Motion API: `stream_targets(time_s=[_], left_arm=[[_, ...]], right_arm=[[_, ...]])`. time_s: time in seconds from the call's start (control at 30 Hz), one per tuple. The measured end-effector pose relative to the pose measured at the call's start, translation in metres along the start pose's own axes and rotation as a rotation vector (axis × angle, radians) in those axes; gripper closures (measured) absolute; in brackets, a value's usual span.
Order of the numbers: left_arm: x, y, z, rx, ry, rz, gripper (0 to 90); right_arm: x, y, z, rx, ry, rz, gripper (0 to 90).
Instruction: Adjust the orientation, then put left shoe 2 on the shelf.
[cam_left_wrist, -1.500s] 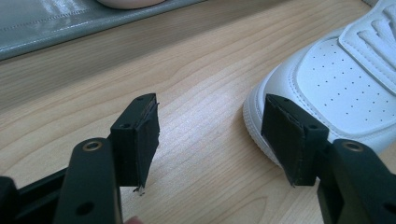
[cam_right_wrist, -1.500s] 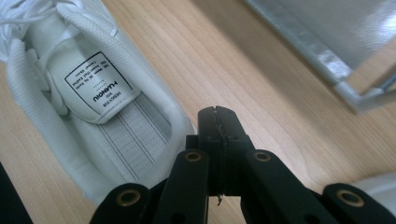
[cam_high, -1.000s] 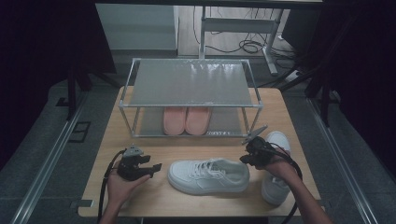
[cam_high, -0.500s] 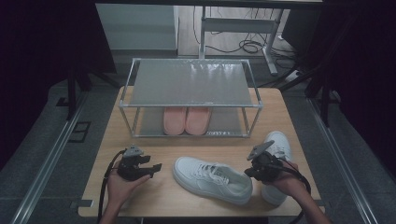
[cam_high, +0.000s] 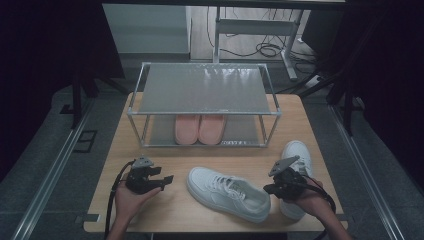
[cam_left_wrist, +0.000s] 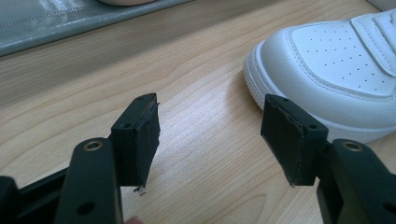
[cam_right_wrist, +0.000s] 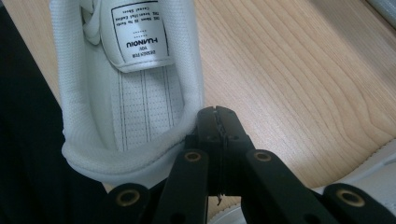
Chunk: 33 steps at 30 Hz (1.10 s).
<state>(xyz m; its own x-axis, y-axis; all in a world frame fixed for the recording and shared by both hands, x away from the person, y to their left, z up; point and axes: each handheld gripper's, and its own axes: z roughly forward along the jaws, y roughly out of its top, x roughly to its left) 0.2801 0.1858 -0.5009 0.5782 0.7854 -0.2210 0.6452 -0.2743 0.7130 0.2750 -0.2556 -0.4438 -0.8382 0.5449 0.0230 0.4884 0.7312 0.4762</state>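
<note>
A white sneaker (cam_high: 227, 192) lies slanted on the wooden table (cam_high: 165, 212), toe to the left and heel toward the near right. My right gripper (cam_high: 267, 189) is at its heel. In the right gripper view the jaws (cam_right_wrist: 218, 112) are shut with nothing between them, resting against the outside of the sneaker's padded heel collar (cam_right_wrist: 135, 93). My left gripper (cam_high: 167, 178) rests left of the toe, open and empty. The left gripper view has the toe (cam_left_wrist: 336, 65) just beyond the right fingertip of that gripper (cam_left_wrist: 210, 102). A second white sneaker (cam_high: 296, 160) stands behind my right hand.
A metal two-shelf shoe rack (cam_high: 205, 90) stands at the back of the table, with a pink pair of slippers (cam_high: 200, 129) on its lower shelf. The second sneaker's edge (cam_right_wrist: 373, 172) lies close to the right jaw. The table's near edge is just below both hands.
The sneaker has swung from lying level across the table to slanted, its heel coming toward the near edge together with my right gripper. My left gripper has stayed put.
</note>
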Motion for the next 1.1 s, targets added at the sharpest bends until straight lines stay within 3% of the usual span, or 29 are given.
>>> stream_targets(time_s=[0.17, 0.33, 0.43, 0.57, 0.77, 1.1], left_arm=[[-0.001, 0.000, 0.002, 0.004, -0.009, -0.001, 37.4], [-0.001, 0.000, 0.002, 0.004, -0.012, 0.002, 37.3], [-0.001, -0.001, 0.002, 0.001, -0.013, 0.000, 37.3], [0.000, -0.001, 0.001, 0.001, -0.014, 0.000, 37.3], [-0.002, -0.001, 0.000, -0.004, -0.024, -0.002, 37.7], [0.000, -0.001, -0.001, -0.010, -0.032, -0.009, 37.8]], right_arm=[[-0.003, 0.003, -0.003, -0.039, -0.006, 0.003, 88.5], [-0.006, 0.006, -0.006, -0.138, -0.006, 0.035, 87.2], [-0.007, 0.007, -0.004, -0.158, 0.006, 0.043, 86.0], [-0.007, 0.008, -0.003, -0.173, 0.019, 0.052, 73.7], [0.001, 0.015, -0.004, -0.207, -0.006, 0.041, 58.8], [0.013, 0.028, 0.006, -0.209, -0.006, 0.021, 51.6]])
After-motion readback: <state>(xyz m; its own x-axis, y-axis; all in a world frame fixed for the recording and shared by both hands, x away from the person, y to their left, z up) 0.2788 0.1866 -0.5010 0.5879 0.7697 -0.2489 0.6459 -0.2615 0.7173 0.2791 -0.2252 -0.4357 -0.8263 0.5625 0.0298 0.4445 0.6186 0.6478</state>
